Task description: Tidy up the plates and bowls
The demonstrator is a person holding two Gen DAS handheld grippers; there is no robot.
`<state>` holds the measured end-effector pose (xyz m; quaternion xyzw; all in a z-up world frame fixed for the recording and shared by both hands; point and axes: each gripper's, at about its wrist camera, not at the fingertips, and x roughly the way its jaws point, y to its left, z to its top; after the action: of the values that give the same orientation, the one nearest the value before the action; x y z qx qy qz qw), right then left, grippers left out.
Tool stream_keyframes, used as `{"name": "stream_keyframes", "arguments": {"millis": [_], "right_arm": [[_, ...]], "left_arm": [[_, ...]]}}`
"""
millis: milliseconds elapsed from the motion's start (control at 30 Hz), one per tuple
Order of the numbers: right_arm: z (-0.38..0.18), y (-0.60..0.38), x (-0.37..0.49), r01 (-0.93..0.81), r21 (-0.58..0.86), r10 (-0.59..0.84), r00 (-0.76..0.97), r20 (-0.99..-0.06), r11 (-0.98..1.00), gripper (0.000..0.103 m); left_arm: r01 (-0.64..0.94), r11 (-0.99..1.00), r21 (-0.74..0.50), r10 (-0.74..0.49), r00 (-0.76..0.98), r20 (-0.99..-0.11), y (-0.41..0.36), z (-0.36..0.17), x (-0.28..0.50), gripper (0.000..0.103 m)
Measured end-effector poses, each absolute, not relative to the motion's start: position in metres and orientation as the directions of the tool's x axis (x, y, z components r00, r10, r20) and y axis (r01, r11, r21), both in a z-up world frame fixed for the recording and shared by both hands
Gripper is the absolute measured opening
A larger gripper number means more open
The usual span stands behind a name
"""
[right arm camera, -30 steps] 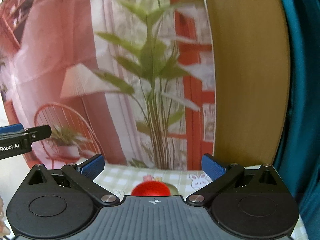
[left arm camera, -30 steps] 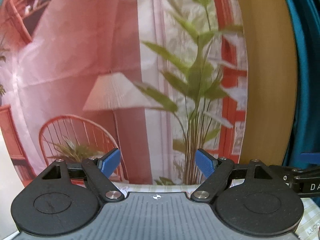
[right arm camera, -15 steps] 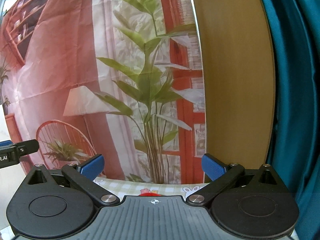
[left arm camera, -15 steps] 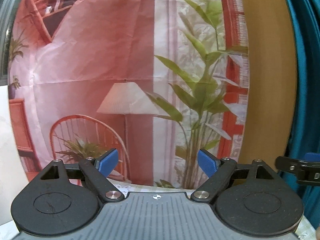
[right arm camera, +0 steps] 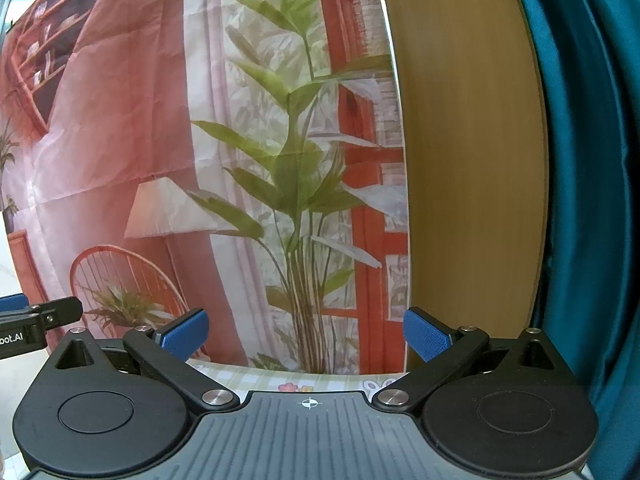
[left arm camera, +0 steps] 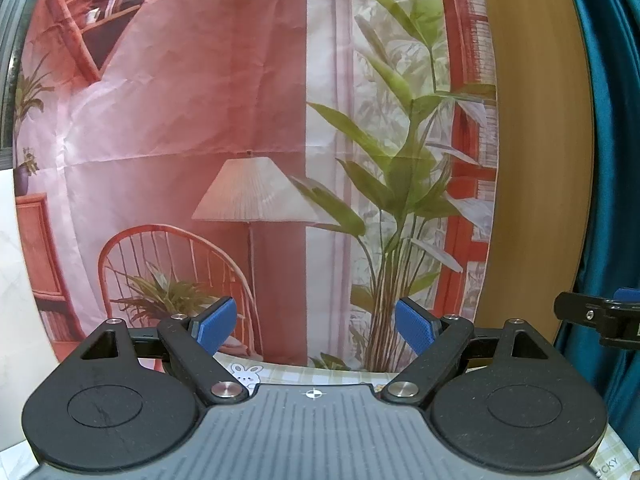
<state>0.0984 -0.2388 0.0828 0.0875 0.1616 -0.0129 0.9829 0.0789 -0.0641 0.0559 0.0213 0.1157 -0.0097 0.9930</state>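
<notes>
Honestly, you have no plate or bowl in either view. Your left gripper [left arm camera: 314, 326] is spread wide on nothing, facing the printed backdrop [left arm camera: 180, 120]; its view alone catches a bunny on the checked tablecloth [left arm camera: 280, 372]. Your right gripper [right arm camera: 306, 336] gapes empty too, beside the wooden panel [right arm camera: 472, 160].

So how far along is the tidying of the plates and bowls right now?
Hard to judge: no plate or bowl shows in either view. Both the left gripper and the right gripper are open and empty, pointing at a printed backdrop above the edge of a checked tablecloth. Nothing is in hand; what is done or left cannot be seen.
</notes>
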Motion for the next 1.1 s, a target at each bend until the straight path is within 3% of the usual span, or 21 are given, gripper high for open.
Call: {"name": "stream_keyframes", "arguments": {"millis": [1100], "right_arm": [[0.0809,-0.2367,0.0959,0.036,0.197,0.031,0.944,-0.330,0.980,0.103]], "left_arm": [[0.078,0.996,0.043,-0.066,0.969,-0.239,-0.0714,0.0546,0.0738,0.088]]}}
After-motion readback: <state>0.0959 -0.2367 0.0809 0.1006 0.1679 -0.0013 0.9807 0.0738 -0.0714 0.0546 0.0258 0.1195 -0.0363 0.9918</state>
